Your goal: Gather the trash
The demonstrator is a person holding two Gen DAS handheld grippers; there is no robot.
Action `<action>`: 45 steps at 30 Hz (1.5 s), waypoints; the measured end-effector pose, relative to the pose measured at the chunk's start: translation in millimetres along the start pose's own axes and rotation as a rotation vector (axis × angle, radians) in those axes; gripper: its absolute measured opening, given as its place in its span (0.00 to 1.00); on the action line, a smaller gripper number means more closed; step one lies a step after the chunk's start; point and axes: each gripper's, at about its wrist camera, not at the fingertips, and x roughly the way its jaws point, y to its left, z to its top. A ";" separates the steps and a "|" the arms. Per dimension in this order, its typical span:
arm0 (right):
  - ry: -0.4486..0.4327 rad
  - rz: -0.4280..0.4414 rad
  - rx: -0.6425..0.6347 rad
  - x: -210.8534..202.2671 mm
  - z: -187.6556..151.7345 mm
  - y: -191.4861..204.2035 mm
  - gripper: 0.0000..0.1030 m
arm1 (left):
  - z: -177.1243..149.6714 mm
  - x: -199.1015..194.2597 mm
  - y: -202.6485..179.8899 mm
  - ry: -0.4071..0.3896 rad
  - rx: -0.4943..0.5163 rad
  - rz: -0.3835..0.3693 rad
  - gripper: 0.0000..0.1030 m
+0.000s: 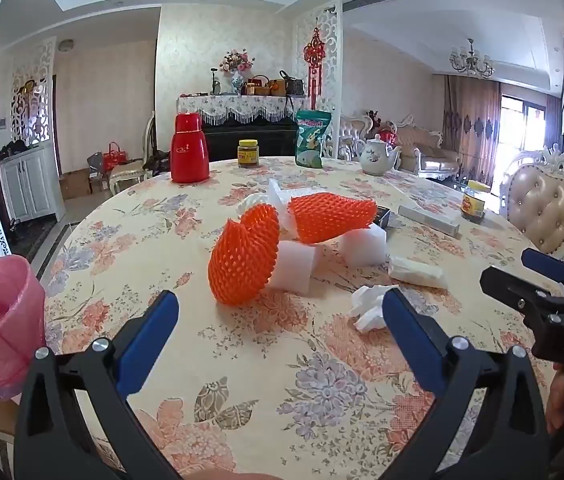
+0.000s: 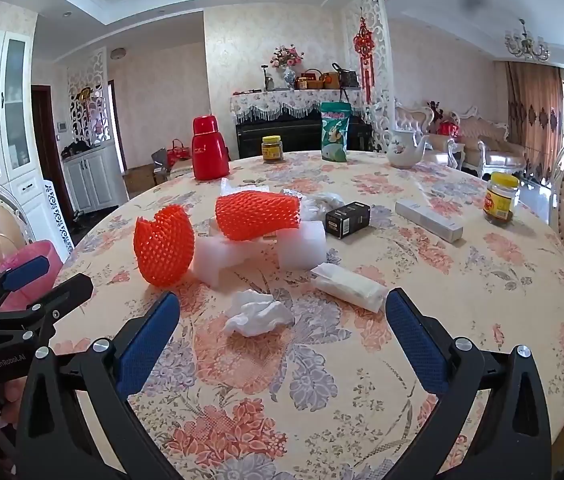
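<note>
Both hand-held tools hover over a flower-patterned tablecloth (image 2: 482, 280), the left gripper (image 1: 280, 320) and right gripper (image 2: 282, 320) each with blue pads spread wide and nothing between them. Just beyond the right gripper lies a crumpled tissue (image 2: 256, 314), the landmark here. Beside the tissue to its right sits a wrapped tissue pack (image 2: 348, 286). Behind the tissue, white foam blocks (image 2: 302, 244) carry one orange foam net (image 2: 258, 216); a second orange net (image 2: 164, 246) stands upright to the tissue's far left. Farther back from the tissue rest a black box (image 2: 348, 219) and a red flask (image 2: 210, 148). A pink-lined bin (image 1: 0, 320) (off the table's edge) waits well left of the tissue.
</note>
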 end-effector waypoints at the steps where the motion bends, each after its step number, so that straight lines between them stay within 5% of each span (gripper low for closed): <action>1: -0.001 0.000 -0.001 -0.3 0.1 0.0 0.93 | 0.0 0.0 0.1 0.001 -0.001 0.001 0.96; 45: 0.019 0.039 0.021 8.5 -1.2 6.0 0.93 | -5.4 3.5 8.0 0.030 -0.023 -0.004 0.96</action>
